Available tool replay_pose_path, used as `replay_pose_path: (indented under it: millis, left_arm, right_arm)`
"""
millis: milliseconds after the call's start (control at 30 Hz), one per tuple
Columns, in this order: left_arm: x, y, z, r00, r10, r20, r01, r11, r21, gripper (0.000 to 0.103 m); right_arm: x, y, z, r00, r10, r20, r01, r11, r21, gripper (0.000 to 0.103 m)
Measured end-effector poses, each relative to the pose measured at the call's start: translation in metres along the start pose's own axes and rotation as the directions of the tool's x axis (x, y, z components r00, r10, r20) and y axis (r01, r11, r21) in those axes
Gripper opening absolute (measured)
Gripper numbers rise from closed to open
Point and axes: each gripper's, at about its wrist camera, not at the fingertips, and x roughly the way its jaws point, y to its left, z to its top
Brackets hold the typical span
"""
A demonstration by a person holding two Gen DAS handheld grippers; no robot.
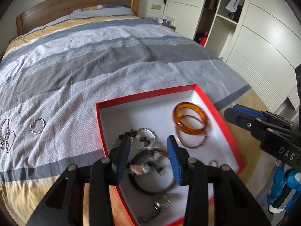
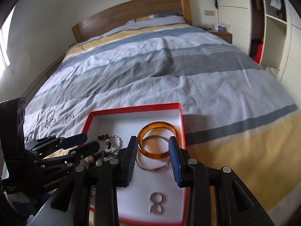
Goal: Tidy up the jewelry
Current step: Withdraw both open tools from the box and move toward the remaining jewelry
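Observation:
A red box [image 1: 216, 103] with a white inside lies on the bed's near edge; it also shows in the right wrist view [image 2: 135, 107]. In it lie an amber bangle [image 1: 190, 118] [image 2: 157, 139], a thin metal bangle [image 2: 150, 166], a bead string [image 1: 131, 133], dark bracelets [image 1: 150, 186], a watch [image 1: 160, 205] and two small rings [image 2: 156, 197]. My left gripper [image 1: 148, 143] is open and empty over the box's left part. My right gripper [image 2: 153, 141] is open and empty over the amber bangle. A twisted silver ring [image 1: 37, 126] [image 2: 68, 117] and a silver chain [image 1: 6, 135] [image 2: 49, 121] lie on the cover, left of the box.
The striped bed cover [image 1: 112, 56] stretches back to a wooden headboard [image 1: 75, 1]. A white wardrobe [image 1: 263, 37] stands to the right, and a nightstand [image 2: 220, 33] with small items stands by the headboard.

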Motion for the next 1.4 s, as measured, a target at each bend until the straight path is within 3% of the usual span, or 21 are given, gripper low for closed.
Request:
replay_pose_path:
  millis: [333,767,1400]
  left_arm:
    - [-0.084,-0.015,-0.025,0.997,0.043,0.063,-0.044,0.999,0.016,0.041]
    - [-0.196,0.001,-0.078,0.978,0.156,0.14,-0.151,0.988,-0.043,0.044]
    - [-0.295,0.043,-0.155,0.935,0.28,0.216,-0.249,0.955,-0.161,0.049]
  right_arm:
    - [-0.071,0.019,-0.031,0.998,-0.036,0.045,0.035,0.999,0.035,0.043]
    - [-0.153,0.065,-0.079,0.994,-0.037,0.102,0.032,0.998,0.052,0.051]
    - [-0.213,0.148,-0.115,0.99,0.007,0.143,0.002,0.998,-0.061,0.057]
